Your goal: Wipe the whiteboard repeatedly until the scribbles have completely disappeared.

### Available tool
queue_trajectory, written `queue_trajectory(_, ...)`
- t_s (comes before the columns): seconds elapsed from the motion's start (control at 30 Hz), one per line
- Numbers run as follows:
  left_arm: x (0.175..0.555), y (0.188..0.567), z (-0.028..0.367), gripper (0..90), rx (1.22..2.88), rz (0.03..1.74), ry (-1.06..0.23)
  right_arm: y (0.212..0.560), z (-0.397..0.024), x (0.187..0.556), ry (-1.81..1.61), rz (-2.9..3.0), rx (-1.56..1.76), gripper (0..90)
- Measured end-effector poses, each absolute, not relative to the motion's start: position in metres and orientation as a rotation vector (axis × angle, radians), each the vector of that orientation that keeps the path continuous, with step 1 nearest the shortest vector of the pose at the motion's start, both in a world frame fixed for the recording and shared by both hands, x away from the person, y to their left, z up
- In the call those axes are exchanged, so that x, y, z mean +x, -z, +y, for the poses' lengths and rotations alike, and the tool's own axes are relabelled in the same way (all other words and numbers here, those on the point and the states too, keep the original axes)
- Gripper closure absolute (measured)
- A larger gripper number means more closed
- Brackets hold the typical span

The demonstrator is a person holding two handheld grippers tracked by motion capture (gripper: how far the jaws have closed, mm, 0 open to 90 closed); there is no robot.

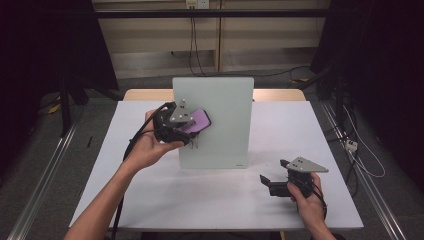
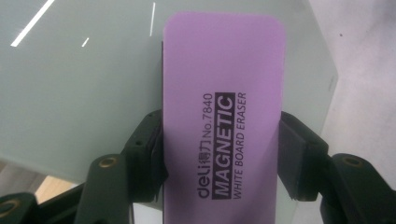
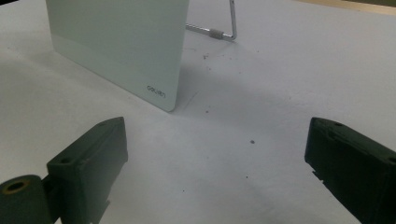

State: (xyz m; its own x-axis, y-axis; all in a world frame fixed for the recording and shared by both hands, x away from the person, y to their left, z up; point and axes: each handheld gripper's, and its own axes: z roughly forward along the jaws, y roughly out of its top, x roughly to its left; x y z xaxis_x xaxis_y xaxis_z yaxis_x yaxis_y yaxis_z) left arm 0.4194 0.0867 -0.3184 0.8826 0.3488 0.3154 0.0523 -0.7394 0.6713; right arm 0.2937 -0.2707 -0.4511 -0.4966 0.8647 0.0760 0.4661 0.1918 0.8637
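Observation:
A pale glass whiteboard (image 1: 220,117) stands upright in the middle of the white table (image 1: 150,200). My left gripper (image 1: 192,131) is shut on a purple magnetic whiteboard eraser (image 1: 197,120), held against the board's upper left face. In the left gripper view the eraser (image 2: 224,116) sits between the two black jaws, with the board (image 2: 79,93) behind it. My right gripper (image 1: 267,181) rests low at the table's front right, jaws wide open with nothing between them. The right gripper view shows the board's lower corner (image 3: 140,56) ahead of the open gripper (image 3: 217,158).
The board's metal stand leg (image 3: 224,32) reaches back behind it on the table. Black curtains and frame rails flank the table on both sides. A cable (image 1: 127,150) trails from the left gripper over the table's left side.

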Motion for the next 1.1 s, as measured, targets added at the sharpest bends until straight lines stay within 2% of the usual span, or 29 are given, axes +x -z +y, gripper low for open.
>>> queue_trajectory(0.33, 0.418, 0.323, 0.087, 41.2, 2.368, 0.278, -0.541, 0.451, -0.271, 0.294, -1.241, 2.044, 1.243, 6.2)
queue_trajectory(0.77, 0.432, 0.282, 0.115, 41.3, 2.279, 0.382, -0.639, 0.451, -0.271, 0.294, -1.24, 2.045, 1.24, 6.2)
queue_trajectory(1.1, 0.428, 0.294, 0.112, 41.2, 2.311, 0.367, -0.636, 0.451, -0.27, 0.294, -1.239, 2.046, 1.237, 6.2)
